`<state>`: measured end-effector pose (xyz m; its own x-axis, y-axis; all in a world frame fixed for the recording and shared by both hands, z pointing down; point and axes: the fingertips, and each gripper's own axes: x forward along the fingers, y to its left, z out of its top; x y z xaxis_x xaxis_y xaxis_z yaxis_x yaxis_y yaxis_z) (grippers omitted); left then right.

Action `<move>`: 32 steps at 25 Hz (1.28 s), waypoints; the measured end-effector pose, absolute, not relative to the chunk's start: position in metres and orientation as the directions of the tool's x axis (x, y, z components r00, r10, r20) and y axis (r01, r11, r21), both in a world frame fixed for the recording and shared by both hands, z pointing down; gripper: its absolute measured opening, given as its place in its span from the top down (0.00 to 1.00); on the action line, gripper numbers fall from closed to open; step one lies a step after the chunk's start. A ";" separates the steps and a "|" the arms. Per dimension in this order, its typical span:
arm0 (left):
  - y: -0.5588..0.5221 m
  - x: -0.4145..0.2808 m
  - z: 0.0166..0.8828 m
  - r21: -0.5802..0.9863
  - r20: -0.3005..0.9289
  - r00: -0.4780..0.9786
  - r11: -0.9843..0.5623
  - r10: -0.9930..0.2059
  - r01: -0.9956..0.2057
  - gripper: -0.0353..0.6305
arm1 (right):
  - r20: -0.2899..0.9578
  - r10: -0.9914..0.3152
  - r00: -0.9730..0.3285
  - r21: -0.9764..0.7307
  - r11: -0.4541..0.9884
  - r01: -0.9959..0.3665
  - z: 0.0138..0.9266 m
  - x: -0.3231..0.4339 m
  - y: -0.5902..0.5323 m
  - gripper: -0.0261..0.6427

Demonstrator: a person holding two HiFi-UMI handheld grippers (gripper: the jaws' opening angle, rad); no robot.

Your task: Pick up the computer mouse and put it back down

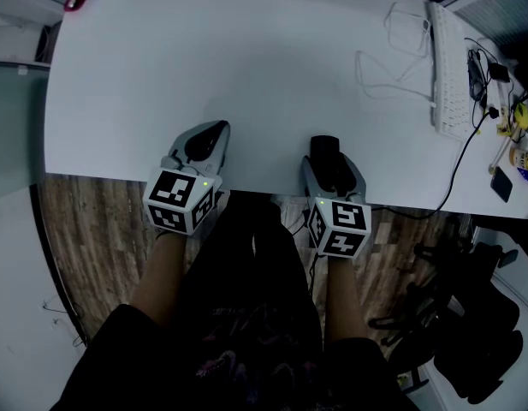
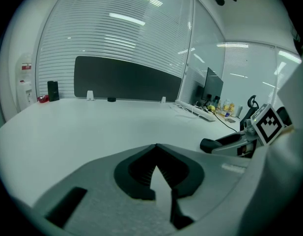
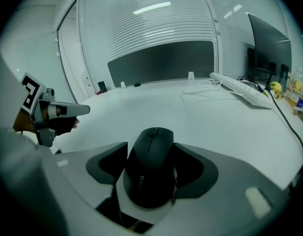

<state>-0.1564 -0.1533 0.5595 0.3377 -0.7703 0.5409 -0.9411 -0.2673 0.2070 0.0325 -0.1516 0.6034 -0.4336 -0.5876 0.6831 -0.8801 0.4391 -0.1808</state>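
Observation:
A black computer mouse (image 3: 150, 167) sits between the jaws of my right gripper (image 3: 151, 154), and both pads touch its sides. In the head view the mouse (image 1: 323, 149) and the right gripper (image 1: 332, 168) are at the white table's (image 1: 204, 58) front edge; I cannot tell whether the mouse rests on the table. To the left, my left gripper (image 1: 212, 131) lies over the same edge. Its jaws meet at the tips with nothing between them (image 2: 156, 147). The left gripper view shows the mouse's nose (image 2: 209, 144) to its right.
A white keyboard (image 1: 450, 67) and a looped white cable (image 1: 392, 50) lie at the table's far right, with a black cable and small items beside them. A monitor (image 3: 269, 43) stands behind. A black office chair (image 1: 469, 315) is on the floor at the right.

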 end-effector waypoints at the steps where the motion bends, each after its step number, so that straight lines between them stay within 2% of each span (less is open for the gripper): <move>1: -0.153 -0.157 0.559 0.207 0.541 0.336 -0.266 -0.771 -0.942 0.94 | 0.684 -0.586 -0.434 -0.182 0.438 -0.880 0.603 0.032 -0.152 0.50; 15: -0.148 -0.164 0.553 0.210 0.532 0.325 -0.250 -0.782 -0.945 0.94 | 0.696 -0.580 -0.424 -0.197 0.413 -0.889 0.602 0.033 -0.149 0.48; 23: -0.148 -0.162 0.539 0.197 0.512 0.314 -0.246 -0.799 -0.949 0.94 | 0.663 -0.603 -0.443 -0.218 0.410 -0.885 0.586 0.038 -0.149 0.47; 27: -0.145 -0.162 0.528 0.186 0.497 0.304 -0.242 -0.813 -0.952 0.94 | 0.639 -0.620 -0.455 -0.236 0.404 -0.884 0.575 0.040 -0.151 0.50; 32: -0.142 -0.161 0.510 0.169 0.475 0.285 -0.232 -0.832 -0.958 0.94 | 0.608 -0.647 -0.460 -0.228 0.412 -0.882 0.556 0.044 -0.154 0.61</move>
